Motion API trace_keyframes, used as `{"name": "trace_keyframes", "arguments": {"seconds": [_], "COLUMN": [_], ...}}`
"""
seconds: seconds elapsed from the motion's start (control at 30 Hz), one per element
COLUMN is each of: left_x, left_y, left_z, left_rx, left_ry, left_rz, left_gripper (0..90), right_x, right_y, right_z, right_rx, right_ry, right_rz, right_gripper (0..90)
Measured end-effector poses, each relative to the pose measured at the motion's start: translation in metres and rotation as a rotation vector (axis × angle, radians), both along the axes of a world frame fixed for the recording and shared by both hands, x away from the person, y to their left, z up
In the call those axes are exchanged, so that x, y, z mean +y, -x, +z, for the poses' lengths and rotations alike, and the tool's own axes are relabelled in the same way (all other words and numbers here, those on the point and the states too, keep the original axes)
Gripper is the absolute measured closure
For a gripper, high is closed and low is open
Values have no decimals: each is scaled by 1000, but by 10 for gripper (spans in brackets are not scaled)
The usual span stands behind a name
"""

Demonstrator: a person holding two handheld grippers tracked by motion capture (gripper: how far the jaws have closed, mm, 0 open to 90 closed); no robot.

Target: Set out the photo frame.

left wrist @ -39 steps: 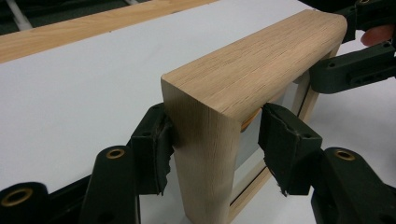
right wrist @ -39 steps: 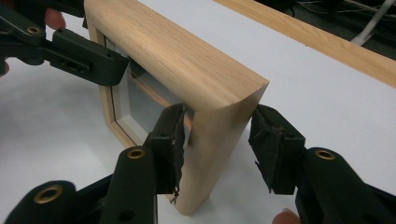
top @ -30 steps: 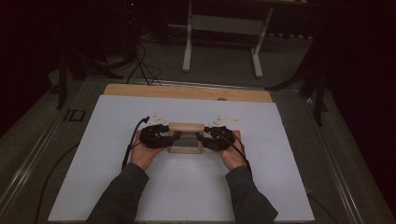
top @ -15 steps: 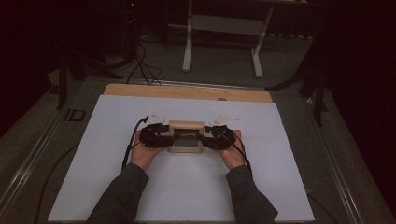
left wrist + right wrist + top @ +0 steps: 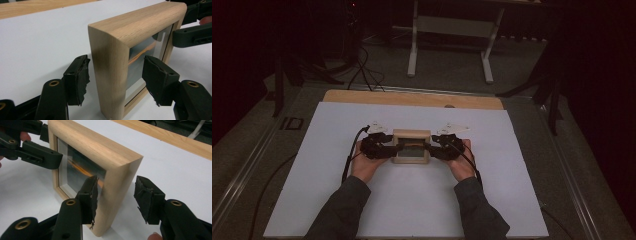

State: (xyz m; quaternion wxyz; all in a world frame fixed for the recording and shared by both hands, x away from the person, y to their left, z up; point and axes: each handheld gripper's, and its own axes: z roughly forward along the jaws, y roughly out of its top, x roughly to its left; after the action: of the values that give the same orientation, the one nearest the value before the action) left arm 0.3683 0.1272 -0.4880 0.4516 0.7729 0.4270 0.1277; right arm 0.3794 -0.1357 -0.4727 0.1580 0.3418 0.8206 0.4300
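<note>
The wooden picture frame [image 5: 411,146] stands upright on its edge near the middle of the white worktop [image 5: 337,200], its glazed face toward the person. The left claw [image 5: 113,80] straddles the frame's left upright, jaws released, one pad behind the wood and one in front of the glass, each a little clear of the surface. The right claw [image 5: 117,197] straddles the right upright the same way, also released, with gaps on both sides. In the high view each hand [image 5: 367,167] rests low on the worktop beside the frame.
</note>
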Motion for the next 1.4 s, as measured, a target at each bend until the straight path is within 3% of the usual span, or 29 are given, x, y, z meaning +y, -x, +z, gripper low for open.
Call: {"name": "trace_keyframes", "arguments": {"seconds": [0.63,0.93,1.4], "left_x": [21,31,55], "left_y": [17,30,46], "left_z": [5,8,0], "left_rx": [11,-2,18], "left_ry": [-12,-42,-55], "left_rz": [18,24,68], "left_gripper": [356,354,355], "right_x": [-13,-24,-47], "right_y": [12,23,37], "right_z": [9,0,-6], "right_rx": [-13,-3,0], "right_ry": [21,35,59], "right_rz": [8,-5,-24], "right_gripper": [460,442,434]}}
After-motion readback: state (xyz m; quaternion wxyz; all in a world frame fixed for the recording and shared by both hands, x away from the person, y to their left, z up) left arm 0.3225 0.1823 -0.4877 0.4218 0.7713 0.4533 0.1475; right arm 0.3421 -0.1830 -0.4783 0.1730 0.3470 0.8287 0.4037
